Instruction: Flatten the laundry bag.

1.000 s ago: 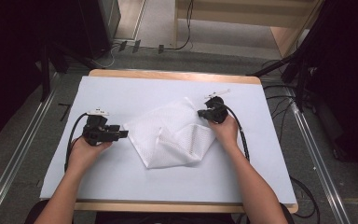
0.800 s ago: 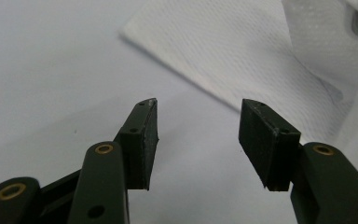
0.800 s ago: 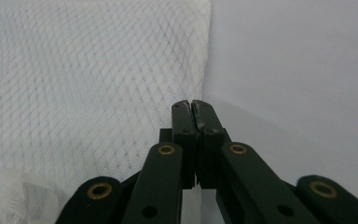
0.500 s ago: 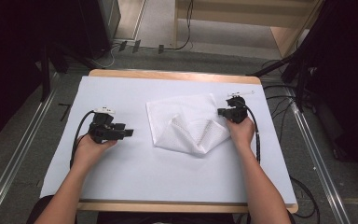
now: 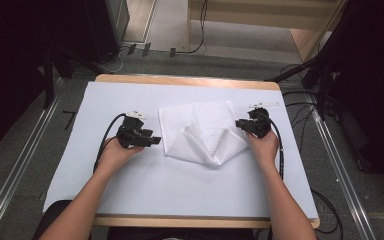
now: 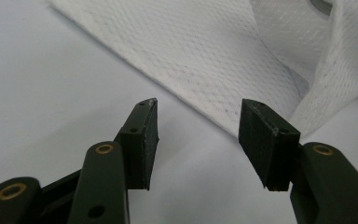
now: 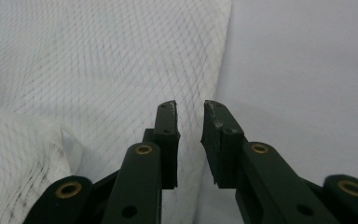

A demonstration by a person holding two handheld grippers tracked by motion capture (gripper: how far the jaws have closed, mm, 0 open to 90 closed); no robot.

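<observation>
A white textured cloth [image 5: 200, 132] lies partly folded in the middle of the table, with a raised fold near its front. My left gripper [image 5: 156, 141] lies just off the cloth's left edge, jaws open and empty. In the left gripper view the gripper [image 6: 199, 108] faces the cloth [image 6: 205, 51] edge a short way ahead. My right gripper [image 5: 239, 124] sits at the cloth's right edge. Its jaws have just been opening. In the right gripper view the gripper [image 7: 189, 106] shows a narrow gap over the cloth [image 7: 98, 60] border, with nothing pressed between the pads.
A white sheet [image 5: 130, 200] covers the wooden table [image 5: 190, 80]. Black cables [image 5: 281, 150] trail from both grippers. Metal rails [image 5: 20, 170] run along the floor on either side. Wooden furniture [image 5: 260, 15] stands beyond the far edge.
The right gripper pulled the cloth's corner to the right, spreading the crumpled cloth flatter, then parted its jaws. The left gripper slid right toward the cloth's left edge.
</observation>
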